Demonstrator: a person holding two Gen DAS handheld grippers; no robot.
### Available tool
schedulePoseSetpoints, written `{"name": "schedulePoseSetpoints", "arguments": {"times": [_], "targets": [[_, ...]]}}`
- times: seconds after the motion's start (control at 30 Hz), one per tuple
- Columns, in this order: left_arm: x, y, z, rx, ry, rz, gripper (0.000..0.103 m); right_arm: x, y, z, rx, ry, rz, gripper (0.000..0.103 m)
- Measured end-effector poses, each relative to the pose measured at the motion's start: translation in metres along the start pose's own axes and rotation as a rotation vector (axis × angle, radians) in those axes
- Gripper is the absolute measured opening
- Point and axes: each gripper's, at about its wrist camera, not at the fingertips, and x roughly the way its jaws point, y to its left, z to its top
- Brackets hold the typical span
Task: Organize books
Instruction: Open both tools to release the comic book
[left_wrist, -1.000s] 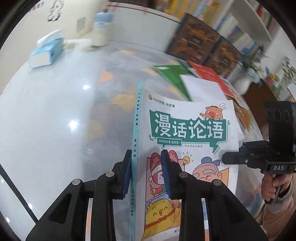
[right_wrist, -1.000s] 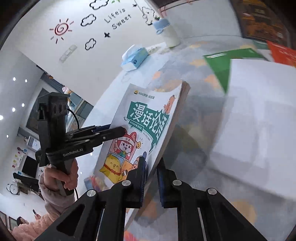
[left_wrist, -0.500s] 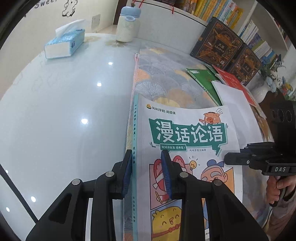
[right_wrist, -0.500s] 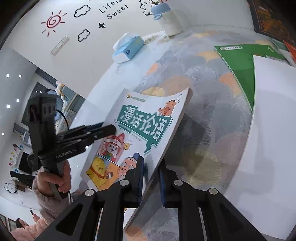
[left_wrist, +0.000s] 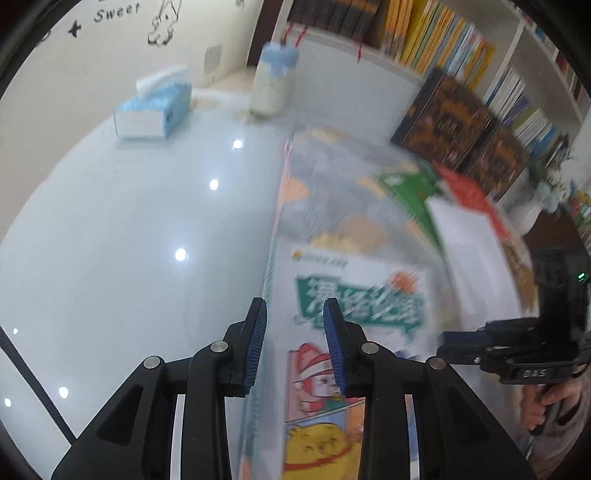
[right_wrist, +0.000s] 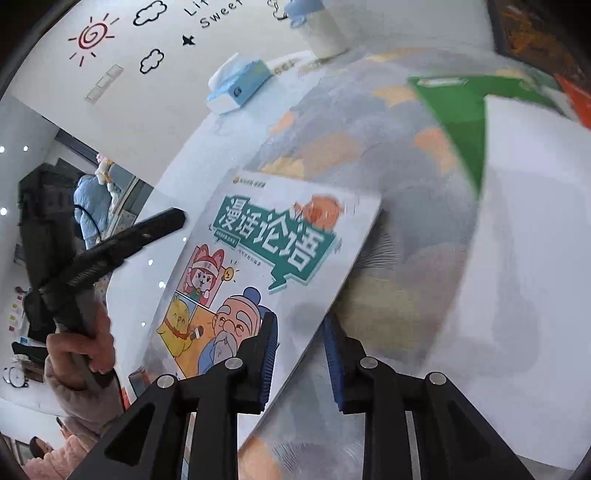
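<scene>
Both grippers are letting go of the white paperback comic book with the teal title banner (right_wrist: 273, 258), which lies flat on the grey-and-orange patterned mat (right_wrist: 388, 147), close to the mat's left edge. The left gripper (left_wrist: 295, 347) straddles the book's spine edge, jaws opening, with a visible gap on either side; the right gripper (right_wrist: 301, 354) straddles the book's lower right corner, jaws likewise opening, pads apparently clear of the cover. Main risk, in my judgement: a withdrawal before the pads are fully clear could snag the cover and drag or skew the book toward the glossy white tabletop (left_wrist: 129, 240) beyond the mat's left edge. Secondary risk: the green-covered book (right_wrist: 454, 110) and the large white sheet (right_wrist: 535, 221), further right on the mat, lie loosely overlapped and could be knocked by the right gripper.
</scene>
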Motion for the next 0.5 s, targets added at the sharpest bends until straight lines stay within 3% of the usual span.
{"name": "schedulePoseSetpoints", "arguments": {"times": [0.03, 0.07, 0.1, 0.17, 0.37, 0.5], "targets": [[-0.005, -0.004, 0.002, 0.008, -0.011, 0.004, 0.036, -0.010, -0.003, -0.001, 0.004, -0.016, 0.010, 0.029], [-0.010, -0.011, 0.005, 0.022, -0.024, 0.008, 0.037, -0.022, -0.008, -0.003, 0.015, -0.038, 0.018, 0.038], [-0.014, -0.022, 0.009, 0.039, -0.035, 0.001, 0.037, -0.035, -0.013, -0.004, 0.023, -0.064, 0.020, 0.054], [-0.014, -0.038, 0.014, 0.052, -0.034, -0.020, 0.037, -0.062, -0.026, -0.012, 0.031, -0.120, -0.009, 0.063], [0.012, -0.115, 0.013, 0.053, -0.002, -0.160, 0.037, -0.139, -0.085, -0.043, 0.135, -0.285, -0.089, 0.063], [0.058, -0.159, 0.002, -0.013, 0.053, -0.209, 0.037, -0.149, -0.125, -0.057, 0.180, -0.320, -0.208, 0.063]]}}
